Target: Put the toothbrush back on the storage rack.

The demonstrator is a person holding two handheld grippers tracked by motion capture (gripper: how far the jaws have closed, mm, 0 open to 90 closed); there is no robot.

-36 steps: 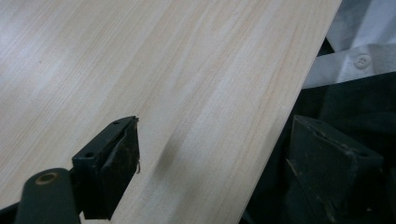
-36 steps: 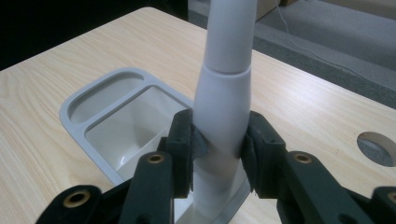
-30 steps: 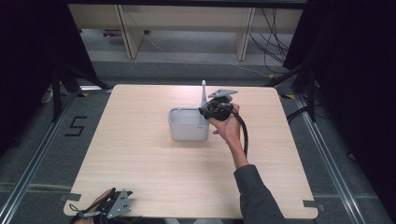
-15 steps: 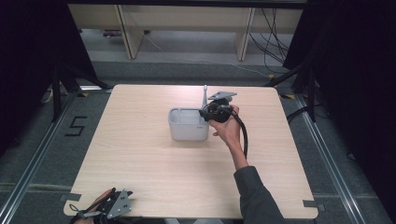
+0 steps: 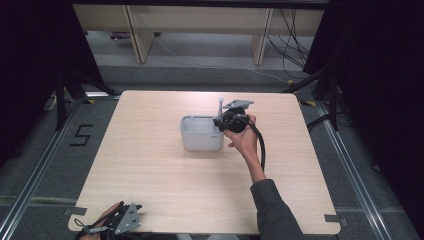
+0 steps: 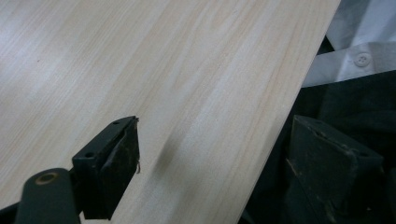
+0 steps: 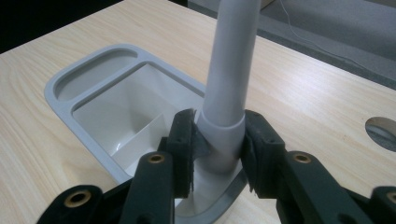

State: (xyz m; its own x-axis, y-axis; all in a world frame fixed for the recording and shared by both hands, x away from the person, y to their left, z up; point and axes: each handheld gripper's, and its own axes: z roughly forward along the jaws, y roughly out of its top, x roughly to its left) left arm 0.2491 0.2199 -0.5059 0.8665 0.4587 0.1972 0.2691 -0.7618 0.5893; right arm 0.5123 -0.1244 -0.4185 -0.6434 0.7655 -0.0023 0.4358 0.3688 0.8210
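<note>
While your right hand-held gripper [image 7: 215,140] pinches grey upright post [image 7: 229,70] at near corner of bin [image 5: 201,134], mid-bench [image 5: 150,175], nothing has shifted since a second ago: grip settled, lift not begun; left hand-held gripper [image 6: 210,158] spread, idle at bench's near edge

Light wood table [image 5: 165,200], square top, round hole [image 7: 382,132] near its edge by the container. Grey floor around it, black "5" mark [image 5: 81,135] at 9 o'clock. Loose cables [image 5: 295,25] at 1 o'clock. Pale wooden shelf legs [image 5: 136,30] at 12 o'clock. Dark curtains both sides.
</note>
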